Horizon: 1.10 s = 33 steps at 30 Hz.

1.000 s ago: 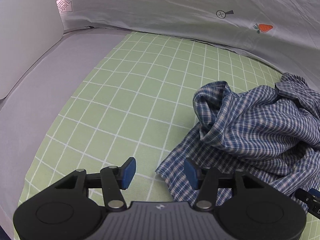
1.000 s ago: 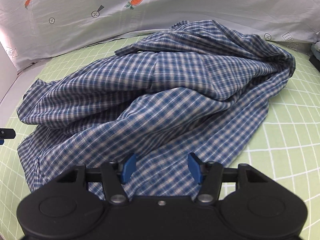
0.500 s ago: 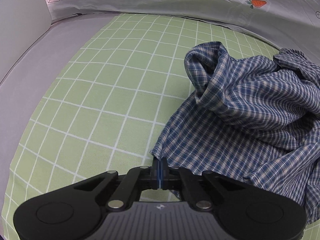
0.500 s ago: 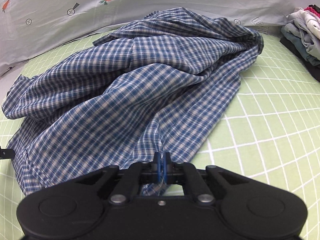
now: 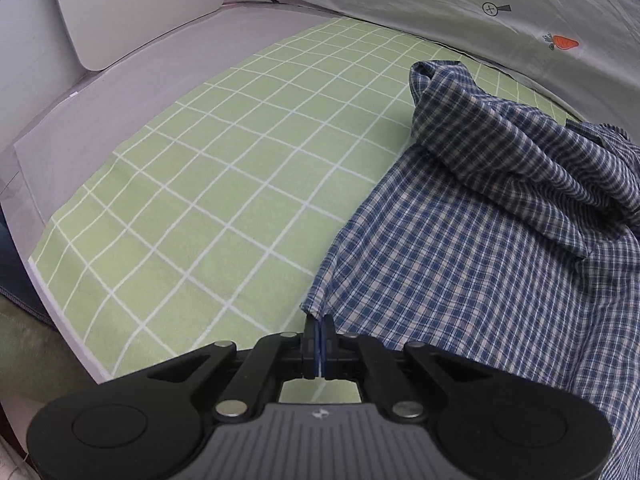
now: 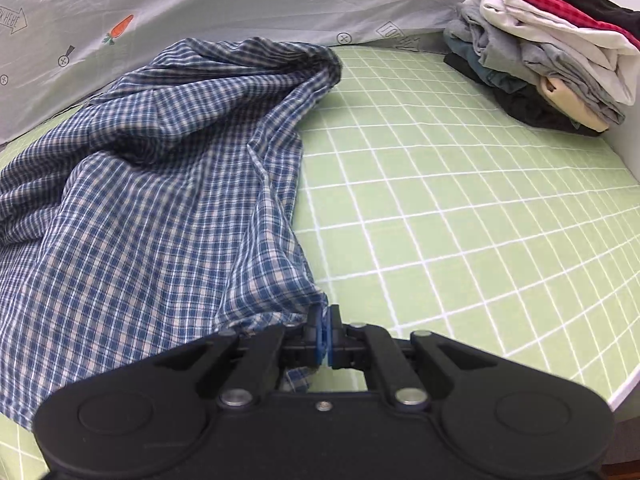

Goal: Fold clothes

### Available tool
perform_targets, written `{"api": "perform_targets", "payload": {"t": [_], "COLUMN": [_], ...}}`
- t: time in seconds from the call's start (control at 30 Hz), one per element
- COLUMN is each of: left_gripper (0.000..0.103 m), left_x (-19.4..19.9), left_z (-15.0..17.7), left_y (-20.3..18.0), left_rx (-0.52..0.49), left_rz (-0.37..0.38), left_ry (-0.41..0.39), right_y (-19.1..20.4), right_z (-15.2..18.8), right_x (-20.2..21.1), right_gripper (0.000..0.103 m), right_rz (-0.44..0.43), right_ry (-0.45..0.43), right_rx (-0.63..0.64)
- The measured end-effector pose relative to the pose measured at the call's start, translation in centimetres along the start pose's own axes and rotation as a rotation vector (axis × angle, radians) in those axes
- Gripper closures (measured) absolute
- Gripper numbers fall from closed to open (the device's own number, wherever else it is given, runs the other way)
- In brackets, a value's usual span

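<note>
A crumpled blue-and-white checked shirt (image 5: pixel 480 248) lies on the green grid-patterned mat (image 5: pixel 224 184). My left gripper (image 5: pixel 319 326) is shut on the shirt's near left corner, at the cloth's edge. In the right wrist view the same shirt (image 6: pixel 160 184) spreads to the left, and my right gripper (image 6: pixel 325 328) is shut on its near right corner. The cloth between both corners is stretched and bunched further back.
A stack of folded clothes (image 6: pixel 548 52) stands at the mat's far right corner. A grey sheet with carrot prints (image 5: pixel 460 8) hangs behind the mat. A white panel (image 5: pixel 132 12) stands at the far left. The table's front edge (image 6: pixel 624 388) is near.
Both grippers have closed on the shirt's near corners and pulled apart and back, the left to the left, the right to the right, spreading the cloth's front edge.
</note>
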<state>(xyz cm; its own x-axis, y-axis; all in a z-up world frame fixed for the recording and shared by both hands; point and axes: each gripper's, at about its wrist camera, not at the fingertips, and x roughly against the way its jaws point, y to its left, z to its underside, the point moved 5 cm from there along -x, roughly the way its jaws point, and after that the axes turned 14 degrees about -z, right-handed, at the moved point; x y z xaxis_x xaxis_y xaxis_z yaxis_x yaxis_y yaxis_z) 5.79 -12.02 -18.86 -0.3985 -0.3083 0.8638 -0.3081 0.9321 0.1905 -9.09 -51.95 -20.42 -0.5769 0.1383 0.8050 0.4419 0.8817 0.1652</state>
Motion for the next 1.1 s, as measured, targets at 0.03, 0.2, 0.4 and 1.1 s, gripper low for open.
{"api": "perform_targets", "payload": {"t": [0.03, 0.2, 0.4, 1.1], "left_gripper": [0.102, 0.102, 0.102, 0.035], "left_x": [0.4, 1.7, 3.0, 5.8], "left_z": [0.8, 4.5, 7.7, 3.9], "left_y": [0.1, 1.0, 3.0, 1.7], "left_rx": [0.013, 0.08, 0.151, 0.0], "left_rz": [-0.011, -0.061, -0.1, -0.084], "left_ry": [0.002, 0.025, 0.045, -0.047], "right_y": [-1.0, -5.3, -9.5, -3.0], "right_z": [0.4, 2.1, 3.5, -2.1], "right_x": [0.5, 1.9, 2.6, 1.4], "right_gripper": [0.101, 0.101, 0.101, 0.001], "right_rz": [0.002, 0.025, 0.039, 0.139], "right_ry": [-0.002, 0.004, 0.018, -0.082], "right_rx": [-0.001, 0.015, -0.035, 0.055]}}
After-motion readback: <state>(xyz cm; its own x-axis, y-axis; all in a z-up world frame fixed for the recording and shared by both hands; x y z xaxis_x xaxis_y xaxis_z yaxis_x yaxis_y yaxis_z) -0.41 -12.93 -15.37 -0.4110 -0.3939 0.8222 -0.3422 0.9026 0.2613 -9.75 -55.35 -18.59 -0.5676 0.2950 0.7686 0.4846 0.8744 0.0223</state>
